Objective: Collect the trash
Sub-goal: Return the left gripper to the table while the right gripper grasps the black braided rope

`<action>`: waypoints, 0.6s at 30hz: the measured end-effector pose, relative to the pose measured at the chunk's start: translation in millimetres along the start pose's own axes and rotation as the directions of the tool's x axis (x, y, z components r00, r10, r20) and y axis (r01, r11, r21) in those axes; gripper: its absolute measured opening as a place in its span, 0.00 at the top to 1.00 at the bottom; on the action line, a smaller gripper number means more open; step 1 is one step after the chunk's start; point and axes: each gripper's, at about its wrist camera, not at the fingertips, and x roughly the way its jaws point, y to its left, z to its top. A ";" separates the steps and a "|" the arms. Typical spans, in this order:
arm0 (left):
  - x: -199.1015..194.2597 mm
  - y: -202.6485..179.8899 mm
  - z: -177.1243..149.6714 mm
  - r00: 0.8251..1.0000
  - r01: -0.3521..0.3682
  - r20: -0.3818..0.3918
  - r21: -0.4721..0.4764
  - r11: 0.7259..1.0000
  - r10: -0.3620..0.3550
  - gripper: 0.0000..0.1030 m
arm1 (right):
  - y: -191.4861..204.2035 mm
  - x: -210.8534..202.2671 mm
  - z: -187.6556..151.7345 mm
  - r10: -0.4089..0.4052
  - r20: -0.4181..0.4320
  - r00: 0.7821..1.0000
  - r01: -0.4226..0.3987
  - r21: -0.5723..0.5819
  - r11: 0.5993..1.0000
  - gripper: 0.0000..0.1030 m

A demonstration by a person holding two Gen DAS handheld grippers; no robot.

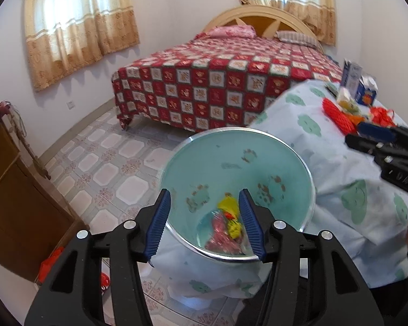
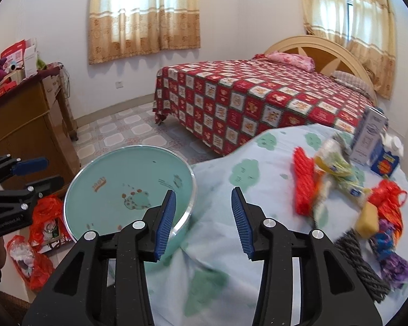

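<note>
A round teal bin (image 1: 231,157) with a shiny rim stands against the cloth-covered table (image 1: 340,174). Yellow and red wrappers (image 1: 228,225) lie at its bottom. My left gripper (image 1: 204,193) hangs over the bin's mouth, open, with nothing between its blue pads. My right gripper (image 2: 204,191) is open and empty above the tablecloth (image 2: 217,244), just right of the bin (image 2: 127,168). To its right lies a trash pile: a red net (image 2: 303,182), crumpled wrappers (image 2: 337,168), a yellow sponge (image 2: 367,218), a grey rope (image 2: 361,263) and two cartons (image 2: 370,135).
A bed (image 2: 258,95) with a red checked cover fills the back of the room. A wooden cabinet (image 2: 21,125) stands at the left, with red plastic bags (image 2: 45,217) on the floor below it. Tiled floor (image 1: 108,163) lies between the bin and the bed.
</note>
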 end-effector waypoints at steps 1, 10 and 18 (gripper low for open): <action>1.3 -3.7 -1.9 1.000 0.009 -0.007 0.011 1.000 -0.009 0.49 | -5.8 -5.7 -3.8 -0.015 -0.001 1.000 0.015 0.005 1.000 0.55; 4.8 -44.0 -19.2 0.999 0.042 -0.040 0.123 0.992 -0.037 0.48 | -83.1 -60.8 -45.6 -0.187 0.002 0.982 0.185 0.139 0.973 0.51; 4.0 -60.9 -22.7 0.998 0.050 -0.044 0.154 0.987 -0.043 0.45 | -147.8 -69.6 -82.6 -0.291 -0.082 0.953 0.302 0.289 0.908 0.51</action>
